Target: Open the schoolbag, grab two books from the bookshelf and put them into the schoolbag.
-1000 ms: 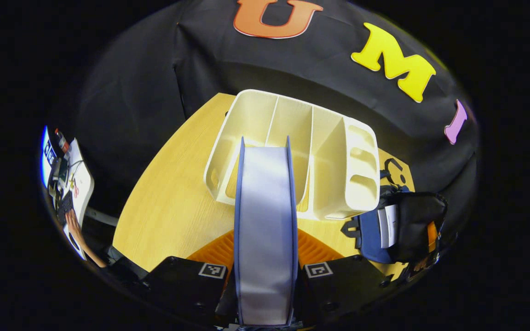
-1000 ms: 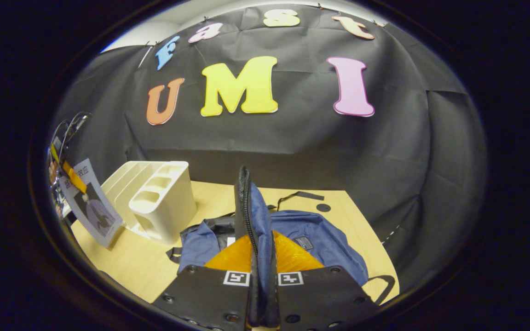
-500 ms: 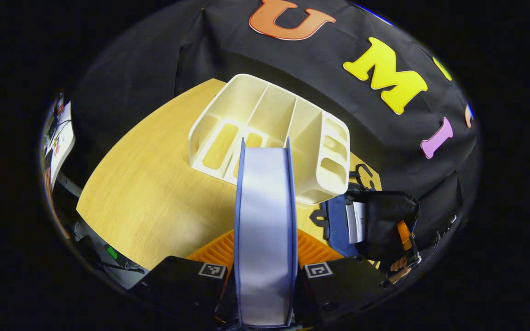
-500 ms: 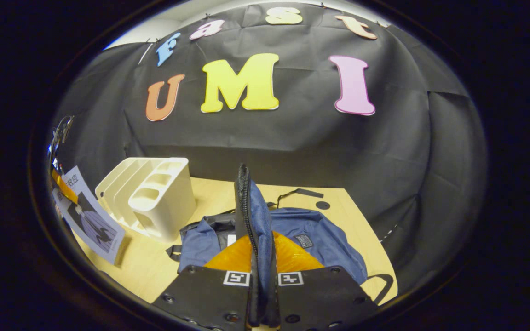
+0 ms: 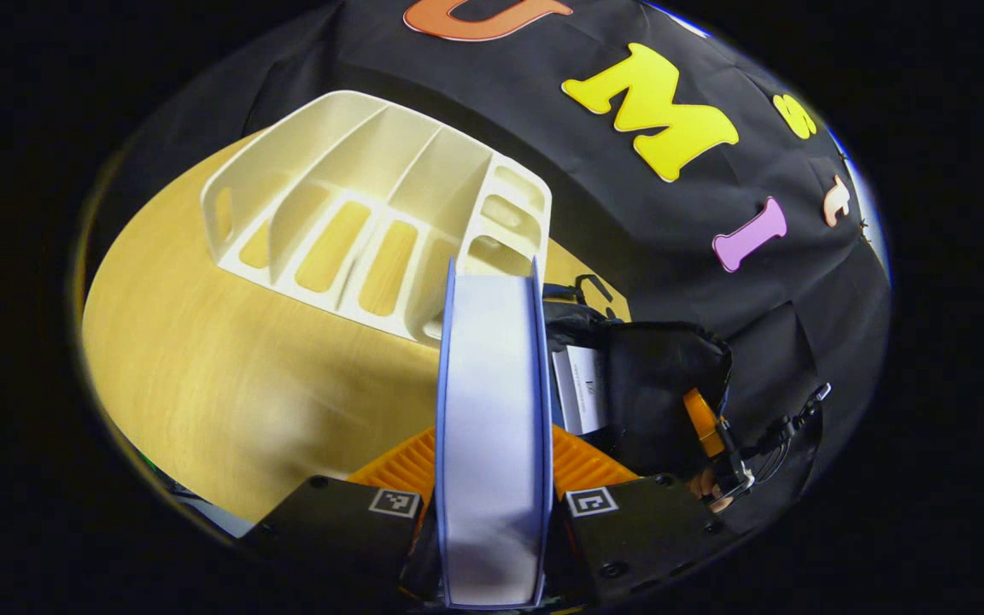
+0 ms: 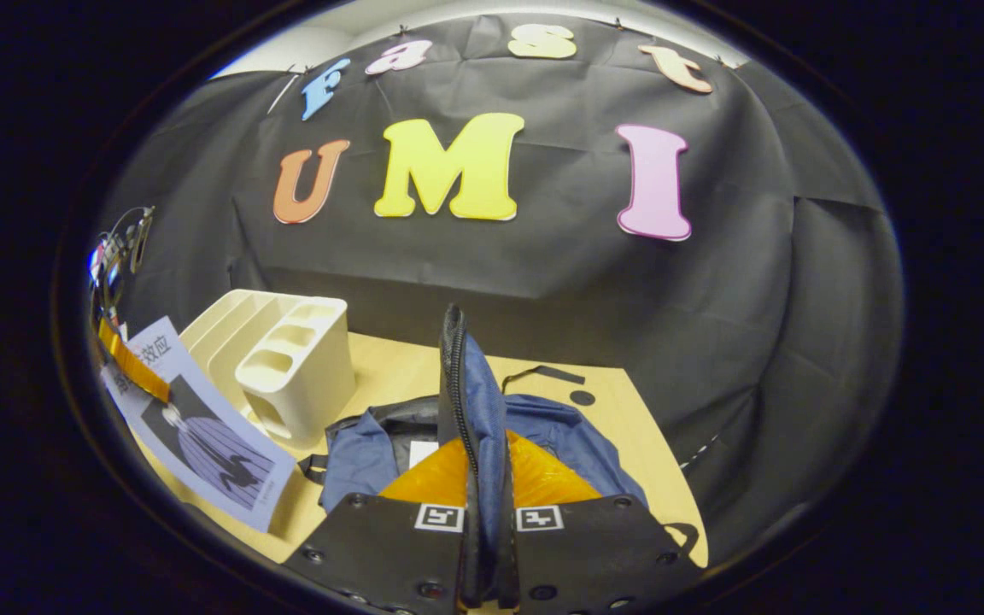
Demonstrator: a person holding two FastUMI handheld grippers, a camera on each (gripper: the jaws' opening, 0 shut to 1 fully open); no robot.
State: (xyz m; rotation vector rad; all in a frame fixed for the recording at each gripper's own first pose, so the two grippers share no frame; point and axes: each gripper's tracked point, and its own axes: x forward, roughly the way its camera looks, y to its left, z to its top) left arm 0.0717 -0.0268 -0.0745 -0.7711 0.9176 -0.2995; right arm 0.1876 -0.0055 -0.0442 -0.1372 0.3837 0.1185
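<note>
1. My left gripper (image 5: 492,478) pinches a thin pale-lilac paperback book (image 5: 492,410) edge-on between both fingers.
2. My right gripper (image 6: 485,521) is clamped on the raised zip-edged flap (image 6: 462,401) of the navy fabric schoolbag (image 6: 560,436), holding its mouth open.
3. A white-edged book (image 5: 577,389) stands inside the bag.
4. The cream plastic slotted bookshelf (image 5: 381,213) stands just beside the bag on the light wooden table (image 5: 227,384).
5. Black cloth (image 6: 714,282) walls the booth behind.
</note>
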